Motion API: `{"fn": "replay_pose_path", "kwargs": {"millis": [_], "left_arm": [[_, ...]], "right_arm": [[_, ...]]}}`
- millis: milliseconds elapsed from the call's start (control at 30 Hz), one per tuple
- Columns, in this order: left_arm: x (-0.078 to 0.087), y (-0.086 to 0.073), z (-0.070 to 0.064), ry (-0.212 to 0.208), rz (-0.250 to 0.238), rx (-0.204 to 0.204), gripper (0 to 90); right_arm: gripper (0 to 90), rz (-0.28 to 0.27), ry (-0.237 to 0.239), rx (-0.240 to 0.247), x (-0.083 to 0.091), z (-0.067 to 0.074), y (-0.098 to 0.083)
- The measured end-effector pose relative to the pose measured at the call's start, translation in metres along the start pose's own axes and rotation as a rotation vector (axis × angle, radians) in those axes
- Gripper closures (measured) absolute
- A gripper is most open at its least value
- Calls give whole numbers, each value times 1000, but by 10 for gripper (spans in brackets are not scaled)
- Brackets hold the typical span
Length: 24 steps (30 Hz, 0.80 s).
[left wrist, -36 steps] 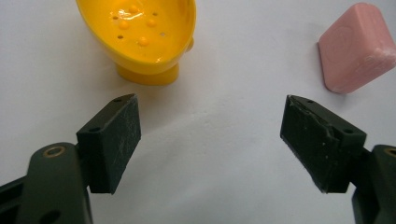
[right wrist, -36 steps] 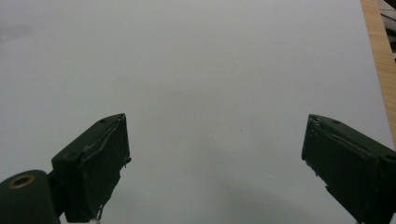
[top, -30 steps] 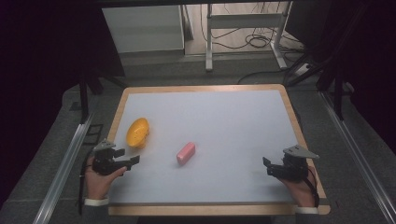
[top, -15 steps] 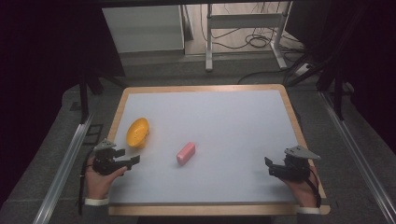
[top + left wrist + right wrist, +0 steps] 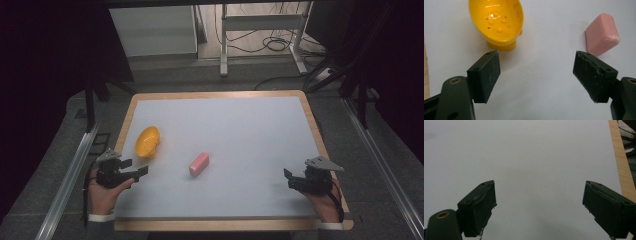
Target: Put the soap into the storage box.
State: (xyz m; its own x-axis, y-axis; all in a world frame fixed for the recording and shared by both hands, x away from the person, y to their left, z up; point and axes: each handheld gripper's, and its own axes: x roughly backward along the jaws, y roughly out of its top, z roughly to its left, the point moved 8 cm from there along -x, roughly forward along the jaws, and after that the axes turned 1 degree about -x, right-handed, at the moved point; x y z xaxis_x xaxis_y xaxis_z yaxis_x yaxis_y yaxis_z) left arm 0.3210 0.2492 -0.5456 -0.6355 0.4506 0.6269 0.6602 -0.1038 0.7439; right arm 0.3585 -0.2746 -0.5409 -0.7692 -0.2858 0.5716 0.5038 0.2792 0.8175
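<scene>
Both grippers spread, empty: left gripper point(image 5: 141, 172) near bench's left edge, right gripper point(image 5: 288, 179) near right edge. Risk: left jaw clips yellow dish point(image 5: 497, 21), or pink soap point(image 5: 602, 34) skids when pinched.

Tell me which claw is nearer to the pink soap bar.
Left. The left claw sits at the table's left edge, just left of the pink soap bar, beside the yellow dish. The right claw is farther, near the right edge.

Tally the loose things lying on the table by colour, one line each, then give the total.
Yellow: 1, the yellow plastic soap dish with holes in its bowl, near the left gripper.
Pink: 1, the pink bar of soap, lying apart from the dish on the white table top.
Total: 2.
</scene>
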Motion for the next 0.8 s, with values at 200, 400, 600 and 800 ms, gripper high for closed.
{"fn": "replay_pose_path", "kwargs": {"millis": [200,400,600,800], "left_arm": [[5,7,-10,-11,5,-26,225],[13,16,-14,-11,-2,-48,222],[18,25,-16,6,-17,-48,227],[20,33,-19,10,-10,-60,227]], "right_arm": [[113,18,9,4,-3,1,-3],[113,18,-1,6,-3,0,-2],[113,24,-3,15,-3,1,-3],[113,16,-2,13,-1,1,-2]]}}
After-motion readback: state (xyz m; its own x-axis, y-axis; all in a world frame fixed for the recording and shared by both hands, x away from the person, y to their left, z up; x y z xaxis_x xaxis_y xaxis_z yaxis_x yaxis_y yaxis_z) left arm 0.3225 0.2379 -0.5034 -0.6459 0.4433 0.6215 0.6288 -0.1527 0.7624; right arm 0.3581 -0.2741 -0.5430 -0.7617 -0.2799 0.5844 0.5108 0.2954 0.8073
